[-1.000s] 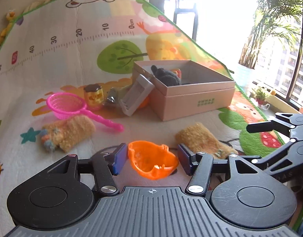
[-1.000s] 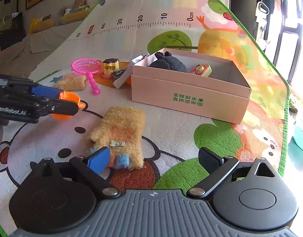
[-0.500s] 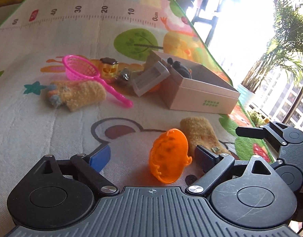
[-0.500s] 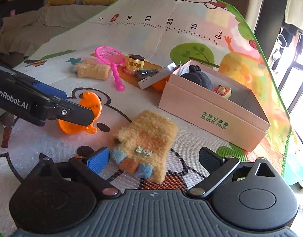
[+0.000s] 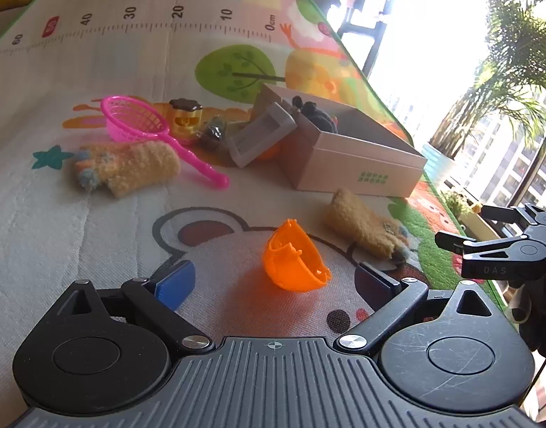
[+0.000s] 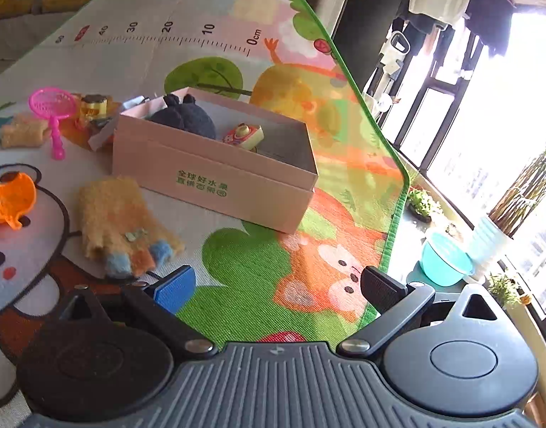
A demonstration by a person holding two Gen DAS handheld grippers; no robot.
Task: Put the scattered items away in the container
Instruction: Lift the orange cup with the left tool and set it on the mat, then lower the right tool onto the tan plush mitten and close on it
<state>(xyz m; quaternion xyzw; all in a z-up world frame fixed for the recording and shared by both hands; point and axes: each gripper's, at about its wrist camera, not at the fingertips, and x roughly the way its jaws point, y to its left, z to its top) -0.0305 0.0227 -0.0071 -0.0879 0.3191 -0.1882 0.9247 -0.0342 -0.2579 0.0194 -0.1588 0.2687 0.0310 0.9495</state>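
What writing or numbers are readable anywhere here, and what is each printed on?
"0cm", "10", "20", "30", "40": the ruler strip printed on the play mat.
"60": same ruler, far end; the number in the red tag before it is blurred.
"DAS": side of the right claw.
Two rows of green Chinese characters on the pink box: too blurred to read surely.

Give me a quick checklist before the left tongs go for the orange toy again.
1. Left tongs open, jaws just been opening: ok.
2. Orange toy held: not ok; it lies loose on the mat between the jaws.
3. Box has free room beside the dark plush and toy camera: ok.
4. Right tongs open, nothing between the jaws: ok.
5. Glove apart from the toy: ok.
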